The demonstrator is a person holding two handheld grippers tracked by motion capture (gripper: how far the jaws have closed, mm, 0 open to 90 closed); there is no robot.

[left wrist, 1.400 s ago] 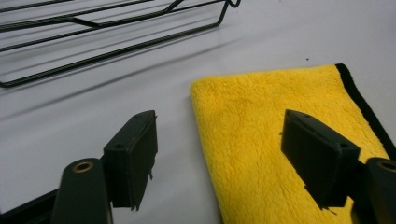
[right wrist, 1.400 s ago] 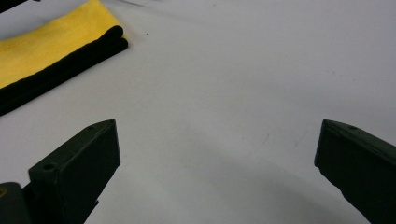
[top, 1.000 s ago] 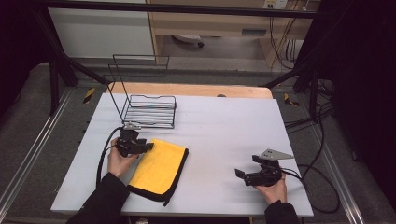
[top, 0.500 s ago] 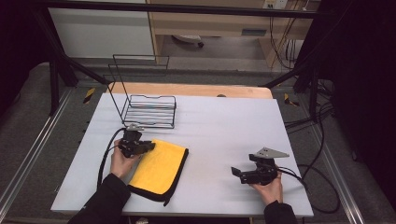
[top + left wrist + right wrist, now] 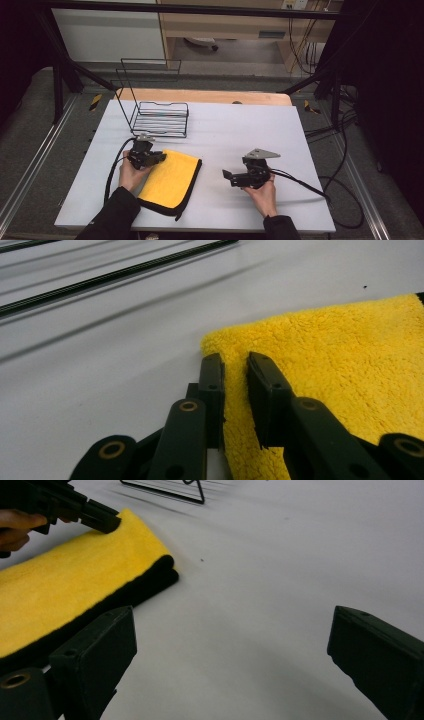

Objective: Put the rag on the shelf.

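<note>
A folded yellow cloth (image 5: 172, 180) with a black underside lies on the white table (image 5: 250, 130), left of centre. My left gripper (image 5: 161, 157) sits at its far left corner. In the left gripper view the jaws (image 5: 235, 362) have just been closing and now pinch a ridge of the yellow pile (image 5: 340, 370) between the pads. My right gripper (image 5: 227, 176) is low over bare table to the right of the cloth and points at it. Its jaws (image 5: 232, 630) stand wide with nothing between them, though they have just been closing slightly. Ahead of them are the cloth (image 5: 65, 590) and the left gripper (image 5: 107, 520).
A black wire rack (image 5: 160, 117) stands on the table just behind the cloth and the left gripper. Cables trail from both grippers, the right one looping off the table's right side. A wooden board edges the table's far side.
The right hand has moved left toward the cloth. The left gripper's jaws have closed onto the cloth's corner, and that hand stayed where it was.
</note>
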